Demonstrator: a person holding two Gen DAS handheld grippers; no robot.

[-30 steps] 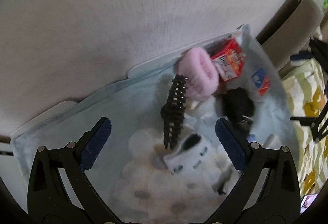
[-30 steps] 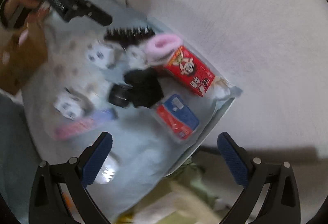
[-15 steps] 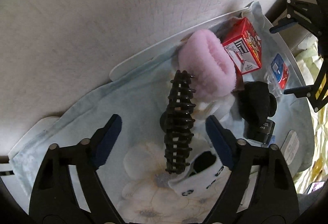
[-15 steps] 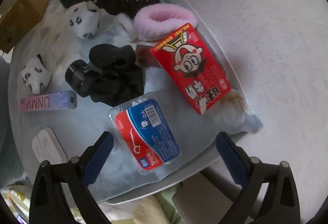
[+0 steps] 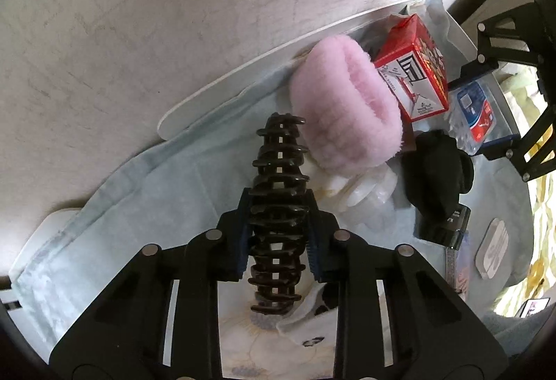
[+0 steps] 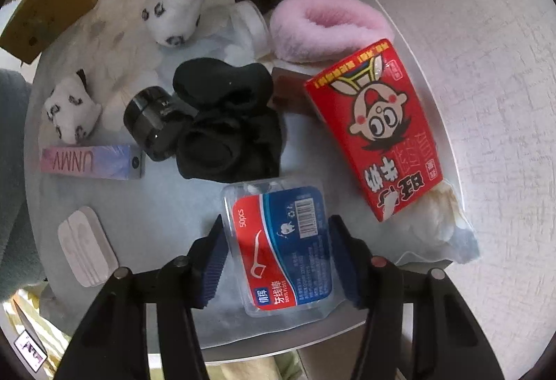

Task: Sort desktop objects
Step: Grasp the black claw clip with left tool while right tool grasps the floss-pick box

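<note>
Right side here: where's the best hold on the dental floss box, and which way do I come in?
Grip the dental floss box across its two long side walls, near the middle, coming straight down from above. It lies flat, label up, on the blue cloth, with both sides free. The right gripper already straddles it, its jaws closing on those walls.

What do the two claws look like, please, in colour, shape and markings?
Both the left claw and the right claw are matte black angular frames with round silver rivets and ribbed dark blue pads. White "GenRobot.AI" lettering marks the left one's frame. No cables or sleeves are visible.
</note>
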